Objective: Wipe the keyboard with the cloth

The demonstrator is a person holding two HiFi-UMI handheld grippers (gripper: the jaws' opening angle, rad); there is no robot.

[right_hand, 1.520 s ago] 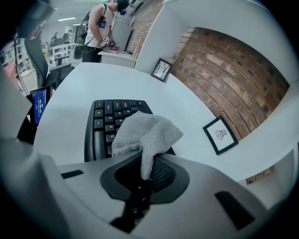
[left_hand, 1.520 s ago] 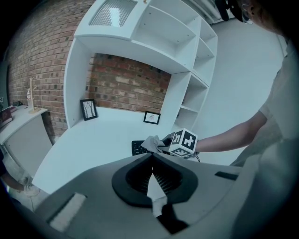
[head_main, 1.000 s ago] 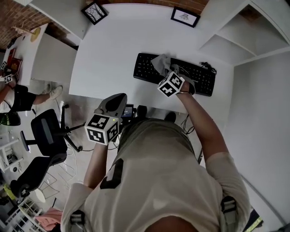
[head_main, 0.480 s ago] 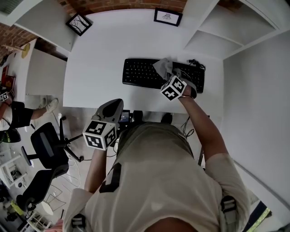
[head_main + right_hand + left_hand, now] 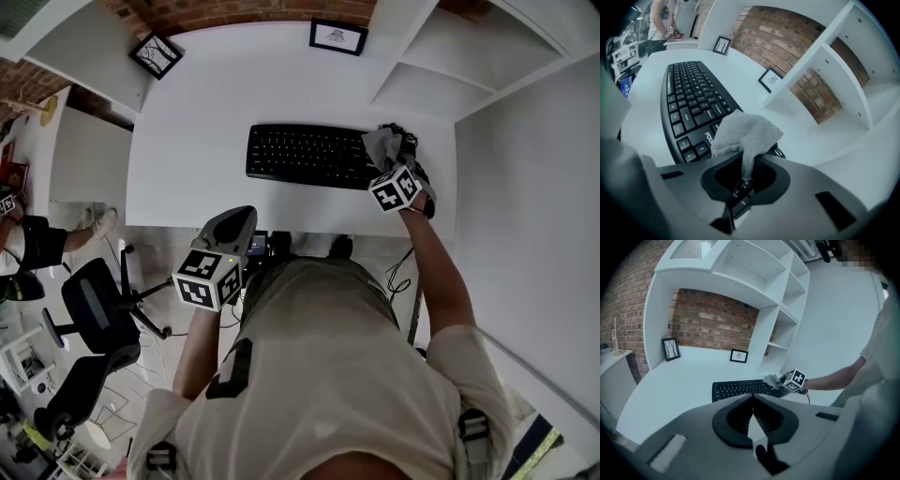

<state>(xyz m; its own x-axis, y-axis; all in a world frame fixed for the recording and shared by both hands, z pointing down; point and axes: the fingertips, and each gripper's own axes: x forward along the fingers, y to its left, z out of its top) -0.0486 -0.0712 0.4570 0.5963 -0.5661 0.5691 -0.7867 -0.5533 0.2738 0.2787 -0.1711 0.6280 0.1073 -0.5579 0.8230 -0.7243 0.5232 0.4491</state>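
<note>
A black keyboard (image 5: 305, 155) lies across the white desk (image 5: 206, 131). At its right end rests a grey cloth (image 5: 382, 145), and my right gripper (image 5: 392, 161) is shut on it. In the right gripper view the cloth (image 5: 746, 132) bunches out of the jaws over the keyboard's (image 5: 691, 101) right-hand keys. My left gripper (image 5: 232, 225) hangs off the desk's front edge, apart from the keyboard. In the left gripper view its jaws (image 5: 752, 397) meet with nothing held, and the keyboard (image 5: 740, 390) and the cloth (image 5: 772, 379) show ahead.
Two framed pictures (image 5: 156, 54) (image 5: 336, 36) stand at the back of the desk. White shelves (image 5: 441, 66) rise on the right. A black cable (image 5: 403, 133) bunches behind the keyboard's right end. An office chair (image 5: 94, 300) stands on the floor at left.
My right gripper has slid the cloth rightward along the keyboard, from about its middle to its right end. The left gripper has stayed where it was.
</note>
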